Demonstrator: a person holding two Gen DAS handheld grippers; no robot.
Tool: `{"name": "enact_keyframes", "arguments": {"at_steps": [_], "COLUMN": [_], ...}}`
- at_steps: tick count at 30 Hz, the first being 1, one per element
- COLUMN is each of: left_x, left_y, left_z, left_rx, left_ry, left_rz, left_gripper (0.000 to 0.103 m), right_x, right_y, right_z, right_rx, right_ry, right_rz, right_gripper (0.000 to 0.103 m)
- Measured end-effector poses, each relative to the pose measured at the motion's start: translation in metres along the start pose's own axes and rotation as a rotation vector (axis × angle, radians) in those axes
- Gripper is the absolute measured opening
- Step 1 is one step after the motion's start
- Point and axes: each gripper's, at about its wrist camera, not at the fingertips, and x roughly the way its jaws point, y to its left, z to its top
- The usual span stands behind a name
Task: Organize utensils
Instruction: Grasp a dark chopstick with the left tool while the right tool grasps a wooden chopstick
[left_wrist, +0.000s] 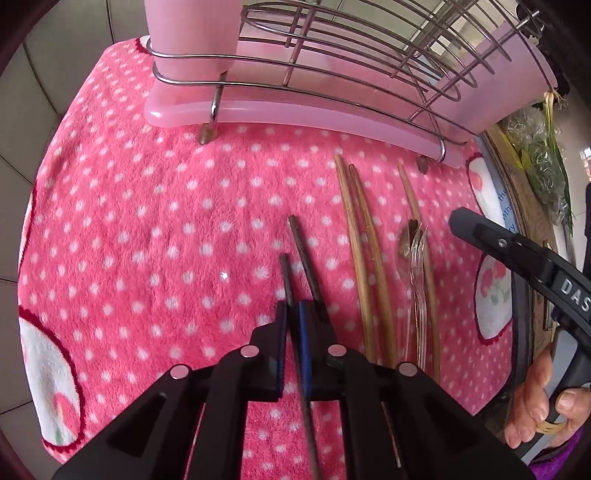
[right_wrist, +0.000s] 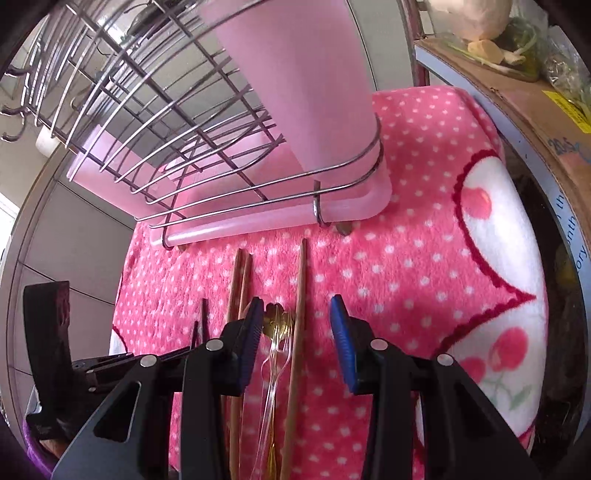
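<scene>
A pink polka-dot blanket (left_wrist: 147, 229) lies beside a cardboard box (right_wrist: 517, 96) holding greens (left_wrist: 543, 166).

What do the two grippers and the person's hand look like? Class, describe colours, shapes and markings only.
Both the left gripper and the right gripper have black angular plastic bodies, round silver pivot pins and ribbed blue finger pads. White letters "DAS" mark the right gripper's side in the left view. The bare hand grips its handle; no cables show.

2 dark chopsticks (left_wrist: 295, 258), 3 bamboo chopsticks (left_wrist: 356, 236), 1 metal spoon (left_wrist: 406, 240), 1 clear plastic fork (left_wrist: 419, 280), 1 rack (left_wrist: 332, 70).
</scene>
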Motion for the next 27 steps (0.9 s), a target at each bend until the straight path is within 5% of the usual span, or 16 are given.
{"name": "enact_keyframes", "arguments": {"at_steps": [10, 18, 27], "left_x": [-0.024, -0.015, -0.007], "left_y": [0.061, 0.058, 0.059], "left_z": [0.004, 0.003, 0.016], "left_rx": [-0.108, -0.082, -0.099], "left_ry": [-0.040, -0.019, 0.024], "left_rz": [0.012, 0.018, -0.016], "left_gripper": [0.004, 0.004, 0.005], "right_x": [0.041, 0.045, -0.005], "right_y": [0.011, 0.000, -0.025], "right_z": [0.017, 0.028, 0.020], "right_rx": [-0.050, 0.009, 0.012], "right_ry": [0.048, 0.067, 0.027], "right_rz": [-0.129, -0.087, -0.112], "right_gripper": [0.036, 0.006, 0.005]}}
